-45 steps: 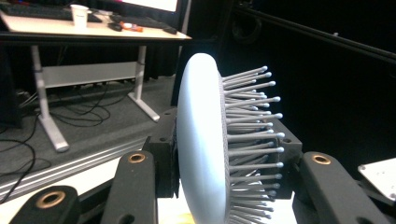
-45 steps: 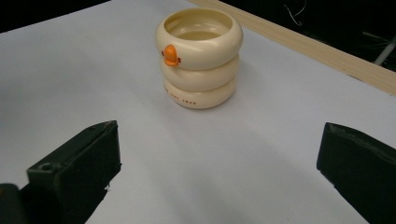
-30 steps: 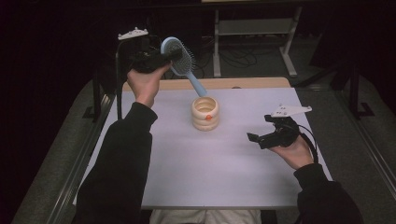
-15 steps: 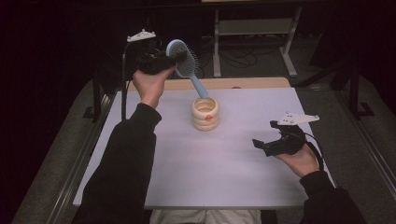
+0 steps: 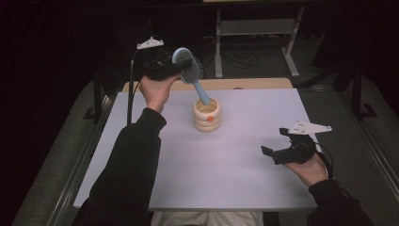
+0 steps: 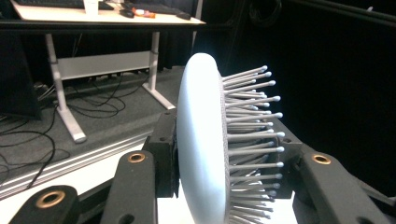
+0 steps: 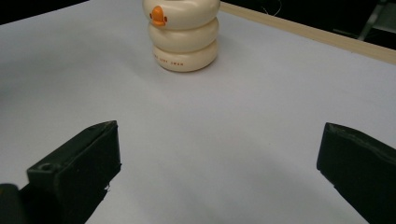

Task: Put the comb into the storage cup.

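Since the earlier frames the left hand has carried the hairbrush rightward and down, so the handle tip now sits inside the holder's mouth; the right hand has drifted outward along the table and lies lower.

Left claw [image 5: 175, 70]: clamped on the head of the pale blue plastic hairbrush with grey ball-tipped bristles [image 5: 190, 70]. In the left gripper view one jaw presses the smooth back of the head and the other sits among the bristles, which point away to that view's right. No slack seen in the hold.

Brush long axis: tilted, running from the claw down and to the right. The handle end [image 5: 203, 98] reaches into the open top of the cream, ring-stacked holder with an orange beak on its side [image 5: 207, 115]. Holder stands upright on the white table [image 5: 235, 160], below and right of the left claw. Depth of the handle inside cannot be read.

Key relation: holder lies along the brush's own axis, directly under the handle. Judgement: the next move wants a lowering along that slant, then release; the left hand is the nearer one.

Right claw [image 5: 278, 145]: jaws wide apart, nothing between them, resting low by the table, well apart from the holder, which lies ahead of it.
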`<state>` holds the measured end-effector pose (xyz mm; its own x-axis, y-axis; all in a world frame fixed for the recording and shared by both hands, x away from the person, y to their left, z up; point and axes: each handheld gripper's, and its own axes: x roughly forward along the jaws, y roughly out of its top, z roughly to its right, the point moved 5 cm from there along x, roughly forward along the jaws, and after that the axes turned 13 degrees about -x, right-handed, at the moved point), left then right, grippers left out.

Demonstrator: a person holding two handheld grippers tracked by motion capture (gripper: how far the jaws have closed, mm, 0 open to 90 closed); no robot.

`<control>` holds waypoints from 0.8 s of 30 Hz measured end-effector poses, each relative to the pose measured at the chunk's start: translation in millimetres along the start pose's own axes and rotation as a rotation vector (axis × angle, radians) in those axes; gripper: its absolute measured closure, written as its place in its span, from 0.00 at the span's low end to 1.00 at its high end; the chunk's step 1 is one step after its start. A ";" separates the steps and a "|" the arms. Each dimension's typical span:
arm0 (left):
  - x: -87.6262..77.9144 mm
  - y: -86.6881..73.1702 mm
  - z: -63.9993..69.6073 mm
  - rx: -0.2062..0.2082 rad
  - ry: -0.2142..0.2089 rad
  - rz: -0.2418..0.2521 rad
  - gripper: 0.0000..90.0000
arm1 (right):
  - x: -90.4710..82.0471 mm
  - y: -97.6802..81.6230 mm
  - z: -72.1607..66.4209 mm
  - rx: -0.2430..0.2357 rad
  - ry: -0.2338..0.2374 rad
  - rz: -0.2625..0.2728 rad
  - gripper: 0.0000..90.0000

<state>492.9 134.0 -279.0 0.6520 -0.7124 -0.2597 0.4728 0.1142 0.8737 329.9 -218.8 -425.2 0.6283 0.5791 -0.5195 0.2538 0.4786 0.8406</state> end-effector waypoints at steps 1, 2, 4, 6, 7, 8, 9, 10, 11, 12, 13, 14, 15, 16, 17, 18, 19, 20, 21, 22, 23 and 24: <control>0.3 -0.8 -1.0 -0.002 0.000 0.000 0.62 | -0.5 -0.8 -0.1 0.001 0.000 0.000 0.00; 0.5 -1.4 -1.9 -0.003 -0.002 0.000 0.62 | -0.8 -1.5 -0.3 0.002 -0.001 0.001 0.00; 0.8 -2.9 -3.0 -0.006 -0.007 0.000 0.62 | -1.2 -2.8 -0.6 0.003 -0.002 -0.001 0.00; 0.9 -5.4 -4.3 -0.002 -0.008 0.001 0.62 | -1.5 -4.0 -0.6 0.003 -0.003 -0.002 0.00; 0.8 -7.0 -5.1 -0.001 -0.011 0.001 0.62 | -1.6 -4.5 -0.5 0.003 -0.005 -0.003 0.00; 1.0 -8.6 -6.0 -0.001 -0.012 0.005 0.62 | -1.7 -5.2 -0.2 0.002 -0.007 -0.004 0.00; 1.2 -10.2 -7.0 -0.002 -0.012 0.003 0.62 | -2.0 -5.8 -0.1 0.007 -0.007 -0.005 0.00; 1.7 -11.7 -7.9 -0.003 -0.012 0.003 0.62 | -2.3 -6.4 0.0 0.008 -0.008 -0.005 0.00; 2.4 -13.3 -9.0 -0.003 -0.011 -0.001 0.62 | -2.6 -6.7 -0.1 0.008 -0.009 -0.004 0.00; 3.2 -14.7 -9.8 -0.004 -0.010 -0.002 0.62 | -2.8 -7.1 -0.2 0.007 -0.009 -0.004 0.00; 3.8 -16.0 -10.8 -0.004 -0.007 -0.004 0.62 | -3.0 -7.4 -0.4 0.007 -0.011 -0.003 0.00; 4.5 -17.3 -11.4 -0.008 -0.007 -0.003 0.62 | -3.2 -7.6 -0.5 0.006 -0.012 -0.003 0.00; 5.2 -18.5 -12.1 -0.010 -0.009 -0.004 0.62 | -3.4 -7.8 -0.7 0.007 -0.013 -0.003 0.00; 5.9 -19.7 -12.7 -0.012 -0.010 -0.003 0.62 | -3.6 -8.0 -0.8 0.006 -0.012 -0.003 0.00; 6.9 -20.9 -13.2 -0.015 -0.011 -0.004 0.62 | -3.6 -8.2 -0.9 0.007 -0.012 -0.003 0.00; 8.1 -22.3 -13.5 -0.016 -0.010 -0.007 0.62 | -3.5 -8.5 -0.9 0.007 -0.012 -0.004 0.00; 9.4 -24.1 -13.8 -0.016 -0.009 -0.012 0.62 | -3.3 -8.8 -1.0 0.009 -0.013 -0.006 0.00; 10.8 -26.0 -13.9 -0.016 -0.011 -0.018 0.62 | -3.1 -9.3 -1.0 0.011 -0.013 -0.006 0.00; 12.1 -28.1 -14.0 -0.014 -0.010 -0.022 0.62 | -3.1 -10.1 -1.2 0.012 -0.012 -0.008 0.00; 13.4 -30.2 -14.2 -0.014 -0.008 -0.025 0.62 | -3.0 -11.0 -1.5 0.013 -0.011 -0.011 0.00; 14.7 -32.4 -14.6 -0.016 -0.009 -0.030 0.62 | -2.7 -11.8 -1.7 0.011 -0.011 -0.014 0.00; 16.1 -34.4 -15.1 -0.020 -0.009 -0.033 0.62 | -2.4 -12.6 -1.9 0.012 -0.010 -0.017 0.00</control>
<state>496.1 129.1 -319.5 0.6307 -0.7221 -0.2840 0.5055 0.1047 0.8564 323.7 -225.0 -434.9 0.6312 0.5641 -0.5323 0.2734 0.4805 0.8333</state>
